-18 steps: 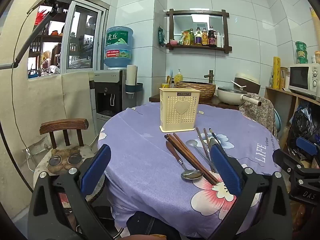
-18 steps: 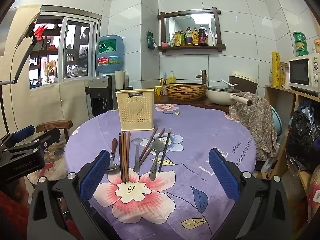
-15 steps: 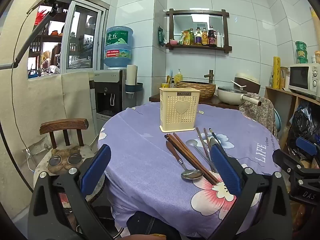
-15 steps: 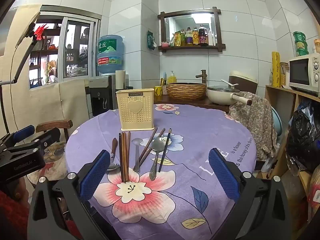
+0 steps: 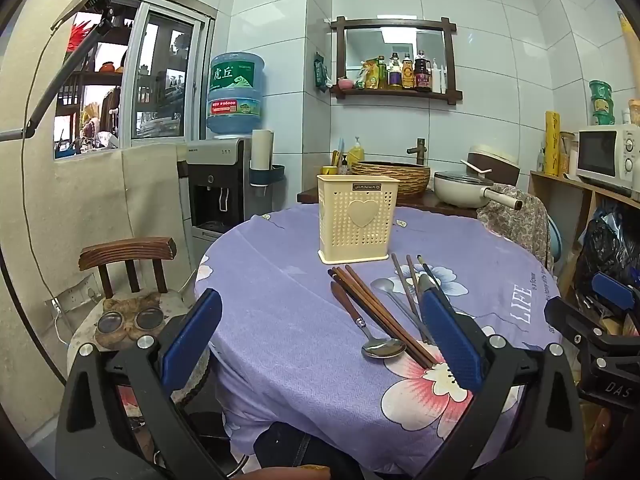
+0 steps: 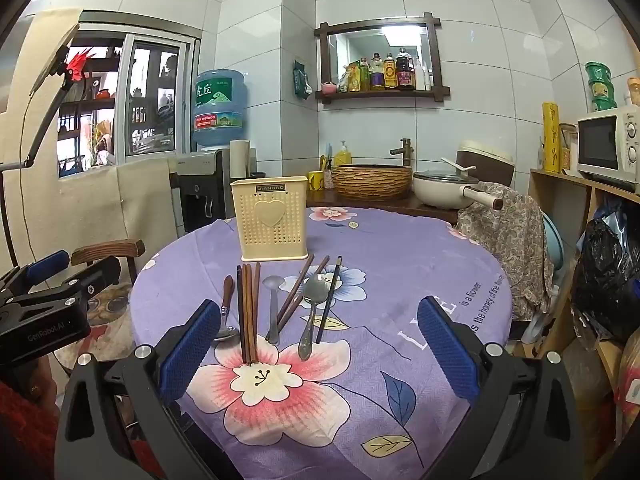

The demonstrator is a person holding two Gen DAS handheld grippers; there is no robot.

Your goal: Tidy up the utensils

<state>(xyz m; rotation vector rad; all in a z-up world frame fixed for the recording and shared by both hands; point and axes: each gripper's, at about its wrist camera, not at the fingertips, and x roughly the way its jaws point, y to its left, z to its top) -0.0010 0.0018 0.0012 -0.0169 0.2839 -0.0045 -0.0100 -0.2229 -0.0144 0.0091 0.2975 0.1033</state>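
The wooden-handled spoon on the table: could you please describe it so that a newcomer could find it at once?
Start at the round table with the purple floral cloth and the cream utensil holder standing on it. Utensils lie in a row in front of the holder. The wooden-handled spoon is the leftmost piece, beside the brown chopsticks; the other two spoons are all metal.

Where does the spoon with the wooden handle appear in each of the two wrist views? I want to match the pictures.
Left wrist view: the spoon with the wooden handle lies lower centre, left of the brown chopsticks, bowl toward the camera.
Right wrist view: the same spoon lies lower left, partly behind the right gripper's left finger.
Shared landmark: the cream utensil holder with a heart stands behind the utensils in both.
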